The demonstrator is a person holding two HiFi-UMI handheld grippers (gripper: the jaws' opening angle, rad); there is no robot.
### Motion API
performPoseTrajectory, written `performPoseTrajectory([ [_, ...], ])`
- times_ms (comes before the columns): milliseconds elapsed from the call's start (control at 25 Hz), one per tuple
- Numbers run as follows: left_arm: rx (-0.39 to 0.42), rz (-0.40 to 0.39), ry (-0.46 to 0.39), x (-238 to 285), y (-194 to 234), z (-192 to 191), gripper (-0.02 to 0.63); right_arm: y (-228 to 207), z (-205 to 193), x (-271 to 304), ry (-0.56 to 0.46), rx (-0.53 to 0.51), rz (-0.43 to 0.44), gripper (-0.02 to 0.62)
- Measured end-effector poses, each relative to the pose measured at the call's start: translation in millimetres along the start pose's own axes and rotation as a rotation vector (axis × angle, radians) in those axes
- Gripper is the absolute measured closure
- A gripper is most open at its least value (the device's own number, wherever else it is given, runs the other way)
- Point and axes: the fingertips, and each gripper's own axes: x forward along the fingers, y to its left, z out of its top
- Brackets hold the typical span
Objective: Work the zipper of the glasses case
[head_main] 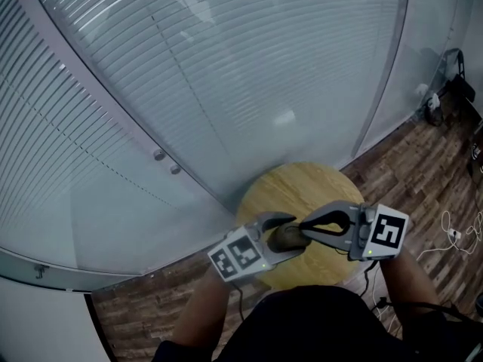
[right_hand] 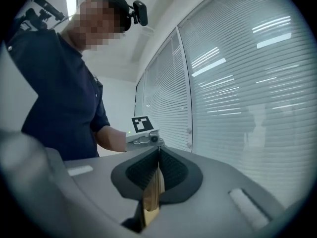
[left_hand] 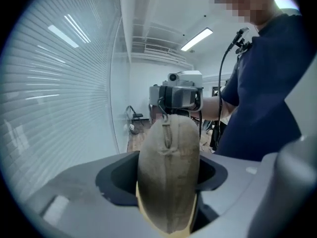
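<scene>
The case [left_hand: 168, 167] is held above the near half of the round wooden table [head_main: 302, 191], spanned between the two grippers. The left gripper [head_main: 275, 236] is clamped on one end of it. In the left gripper view the tan fabric body is seen wedged between the dark pads, with its rounded far end pointing away and a yellow edge showing beneath it. The zipper [left_hand: 167, 135] is seen as a stitched line along the middle of the upper face, leading to that far end.

There the right gripper [right_hand: 159, 155] is met. Its jaws are pressed together on a thin tan tab [right_hand: 153, 195], which is seen edge-on between the ribbed pads in the right gripper view. Whether the zipper is run open or closed cannot be told.

A cube is carried on each gripper. The left cube [head_main: 240, 253] is over the table's near-left edge, and the right cube [head_main: 387, 232] is just past its right edge. Black-and-white square markers are printed on their faces.

Behind the table a glass wall is covered by horizontal blinds [head_main: 226, 74]. To the right of the table a wood-plank floor [head_main: 423, 164] is seen, and white cables [head_main: 453, 236] are lying on it. A dark blue shirt [right_hand: 59, 93] is worn by the person.
</scene>
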Motion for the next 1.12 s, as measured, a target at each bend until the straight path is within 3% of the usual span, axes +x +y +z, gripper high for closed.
performPoseTrajectory([
  [120, -0.020, -0.015, -0.058, 2, -7, 9, 0.299, 0, 4, -6, -0.036, 0.044, 0.023, 0.581],
  [280, 0.036, -0.078, -0.158, -4, -21, 27, 0.302, 11, 10, -17, -0.054, 0.048, 0.104, 0.583],
  [440, 0.051, -0.089, -0.208, -10, -25, 34, 0.305, 20, 20, -22, -0.110, 0.086, 0.154, 0.583],
  [800, 0.022, -0.161, -0.346, -24, -36, 59, 0.310, 22, 39, -40, -0.240, 0.145, 0.187, 0.584],
  [1120, -0.028, -0.168, -0.477, -40, -37, 88, 0.314, 24, 47, -53, -0.276, 0.139, 0.195, 0.584],
])
